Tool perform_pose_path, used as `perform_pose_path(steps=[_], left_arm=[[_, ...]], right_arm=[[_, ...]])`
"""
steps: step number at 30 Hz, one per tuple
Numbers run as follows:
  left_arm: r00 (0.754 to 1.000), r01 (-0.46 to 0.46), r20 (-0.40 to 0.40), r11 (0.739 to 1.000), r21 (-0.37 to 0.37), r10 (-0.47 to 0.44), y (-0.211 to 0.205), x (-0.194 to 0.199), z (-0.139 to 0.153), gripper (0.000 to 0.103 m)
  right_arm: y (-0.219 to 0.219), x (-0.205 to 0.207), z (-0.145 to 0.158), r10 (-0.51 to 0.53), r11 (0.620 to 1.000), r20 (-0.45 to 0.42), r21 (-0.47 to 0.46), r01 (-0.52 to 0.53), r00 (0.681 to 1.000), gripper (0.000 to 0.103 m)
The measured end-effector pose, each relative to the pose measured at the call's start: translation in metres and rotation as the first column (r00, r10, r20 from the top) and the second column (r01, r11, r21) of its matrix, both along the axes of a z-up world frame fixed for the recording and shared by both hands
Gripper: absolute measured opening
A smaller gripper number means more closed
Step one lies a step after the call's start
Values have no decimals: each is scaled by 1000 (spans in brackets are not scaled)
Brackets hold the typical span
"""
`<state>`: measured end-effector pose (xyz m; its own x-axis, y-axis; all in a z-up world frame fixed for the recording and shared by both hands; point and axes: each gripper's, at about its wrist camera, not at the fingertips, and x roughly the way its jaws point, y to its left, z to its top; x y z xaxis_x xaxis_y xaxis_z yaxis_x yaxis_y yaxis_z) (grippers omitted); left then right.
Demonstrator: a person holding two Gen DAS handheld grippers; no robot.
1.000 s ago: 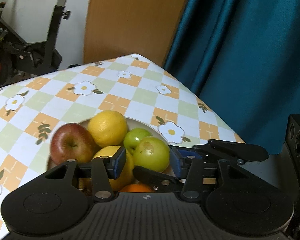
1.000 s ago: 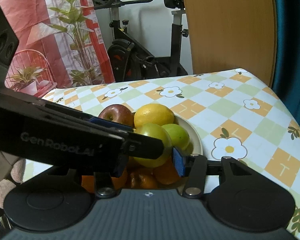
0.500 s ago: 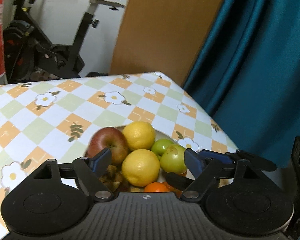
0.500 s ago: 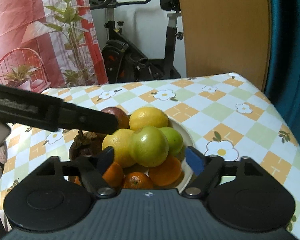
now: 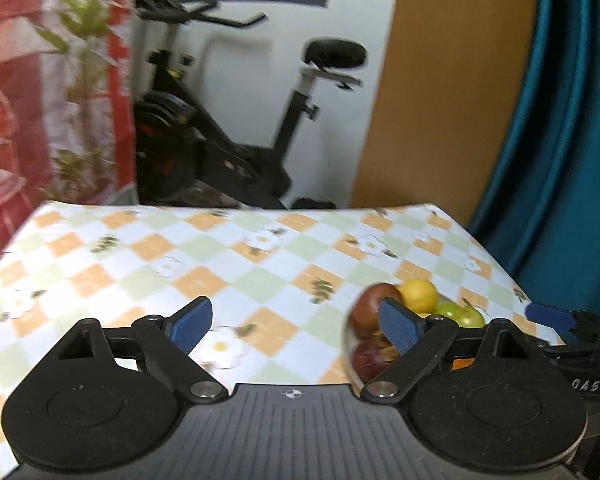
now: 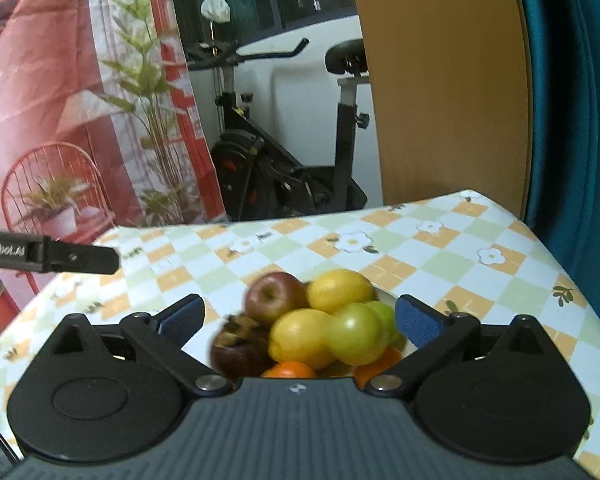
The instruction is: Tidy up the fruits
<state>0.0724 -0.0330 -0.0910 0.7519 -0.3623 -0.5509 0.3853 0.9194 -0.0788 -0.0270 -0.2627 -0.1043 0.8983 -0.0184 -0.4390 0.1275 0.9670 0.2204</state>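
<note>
A white plate point(image 6: 385, 293) holds a pile of fruit: a red apple point(image 6: 274, 296), two lemons point(image 6: 342, 290), a green apple point(image 6: 354, 338), oranges point(image 6: 290, 370) and a dark mangosteen point(image 6: 238, 348). My right gripper point(image 6: 299, 322) hangs just in front of the pile. Its jaws are opening wide and the pads touch no fruit. My left gripper point(image 5: 296, 326) is to the left of the plate, also opening, with only tablecloth between its fingers. In the left wrist view the red apple point(image 5: 374, 308) and a lemon point(image 5: 418, 294) show beyond the right-hand finger.
The table wears a checked flower tablecloth point(image 5: 228, 276). Its far edge gives onto an exercise bike point(image 6: 284, 176). A wooden board point(image 6: 440, 80) and a teal curtain point(image 5: 572, 140) stand at the right. A red curtain and a potted plant point(image 6: 56, 200) are at the left.
Both grippers have opened from a narrow gap over the fruit pile and lifted. The left one has swung to the left, so the plate now sits at its right.
</note>
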Motion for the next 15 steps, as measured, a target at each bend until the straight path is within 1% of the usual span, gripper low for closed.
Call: perform_pose_path(steps=[5,9,11,15], left_arm=[[995,-79,67,997,20,77,29,-25,21,92],[981,-142,139,989,50,134,45,-47,37,94],[974,-164,165,985,48,154,51,-57,45,96],[968,-181,183,983,29,173,61,-70,58,96]], right_arm=[[24,-8,23,14,1000,29,-4,-14,999,103],[46,-16,42,36,999,48,-13,-36,998,103],[56,-19,51,46,999,52,-14,-46,998,103],[78,-24,66,62,998,49,-37,-60,997,103]])
